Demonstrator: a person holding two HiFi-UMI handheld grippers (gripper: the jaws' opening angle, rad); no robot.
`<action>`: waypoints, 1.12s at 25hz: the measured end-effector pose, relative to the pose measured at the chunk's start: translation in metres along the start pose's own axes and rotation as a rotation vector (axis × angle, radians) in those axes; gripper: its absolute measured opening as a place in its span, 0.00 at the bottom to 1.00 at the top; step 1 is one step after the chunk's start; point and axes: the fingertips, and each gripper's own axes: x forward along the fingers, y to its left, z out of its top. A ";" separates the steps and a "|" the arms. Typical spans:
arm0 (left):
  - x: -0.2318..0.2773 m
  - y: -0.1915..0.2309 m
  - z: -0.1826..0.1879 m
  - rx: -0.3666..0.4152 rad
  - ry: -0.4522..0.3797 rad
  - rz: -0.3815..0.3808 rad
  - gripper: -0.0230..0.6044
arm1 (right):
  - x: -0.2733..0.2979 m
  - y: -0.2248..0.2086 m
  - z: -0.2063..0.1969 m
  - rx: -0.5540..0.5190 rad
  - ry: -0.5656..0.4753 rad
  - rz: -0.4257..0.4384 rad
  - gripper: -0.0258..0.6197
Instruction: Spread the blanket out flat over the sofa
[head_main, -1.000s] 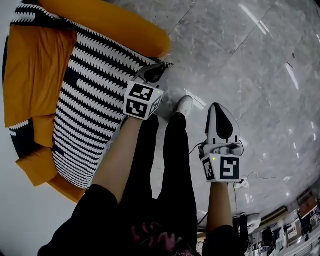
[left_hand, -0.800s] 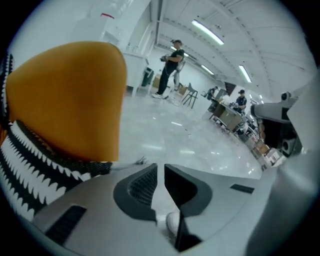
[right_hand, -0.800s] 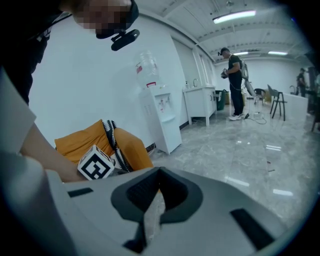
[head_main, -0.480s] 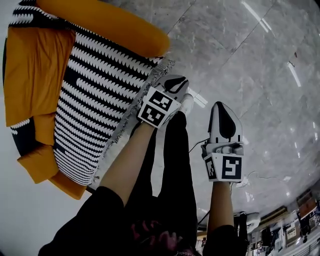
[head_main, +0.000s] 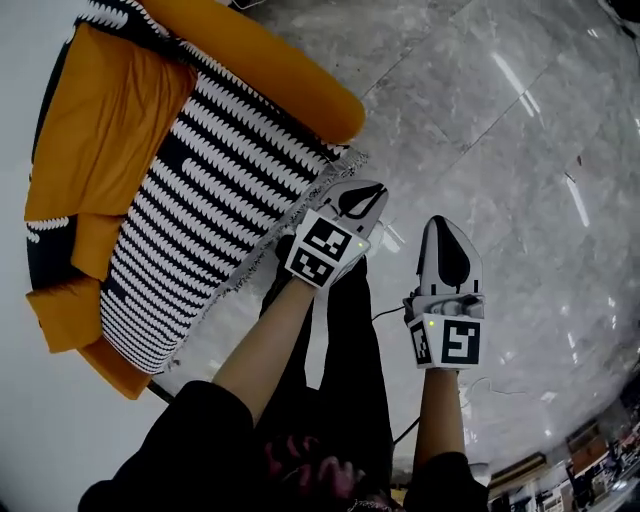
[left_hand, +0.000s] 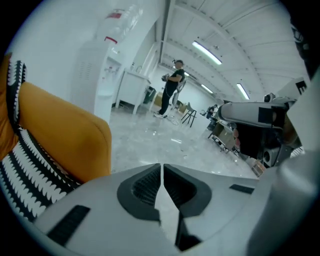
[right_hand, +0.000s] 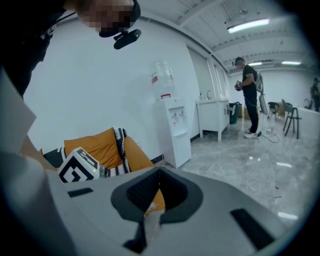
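Note:
The black-and-white patterned blanket (head_main: 210, 200) lies across the seat of the orange sofa (head_main: 260, 60), its fringed edge along the seat front. My left gripper (head_main: 362, 192) hangs just off the blanket's front corner, above the floor. In the left gripper view my left gripper (left_hand: 162, 167) is shut with nothing between the pads, and the blanket (left_hand: 20, 165) and the sofa arm (left_hand: 60, 130) sit at the left. My right gripper (head_main: 443, 228) is held over the floor to the right, away from the sofa. In its own view my right gripper (right_hand: 160, 172) is shut and holds nothing.
The person's legs in black trousers (head_main: 350, 340) stand between the grippers on the grey marble floor (head_main: 500, 150). A water dispenser (right_hand: 172, 130) and a white table (right_hand: 215, 112) stand by the wall beyond the sofa. Another person (right_hand: 248, 95) stands far off.
My left gripper has moved from the blanket's front corner out to the right, off the sofa. The blanket's fringed edge now shows along the seat front. The right gripper has hardly moved.

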 end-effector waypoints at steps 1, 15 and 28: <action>-0.008 -0.002 0.010 -0.001 -0.021 0.008 0.08 | 0.000 0.004 0.010 -0.014 -0.008 0.011 0.07; -0.148 0.048 0.095 -0.029 -0.286 0.196 0.06 | 0.016 0.115 0.104 -0.205 -0.071 0.184 0.07; -0.326 0.137 0.108 -0.125 -0.485 0.438 0.06 | 0.047 0.276 0.169 -0.323 -0.126 0.340 0.07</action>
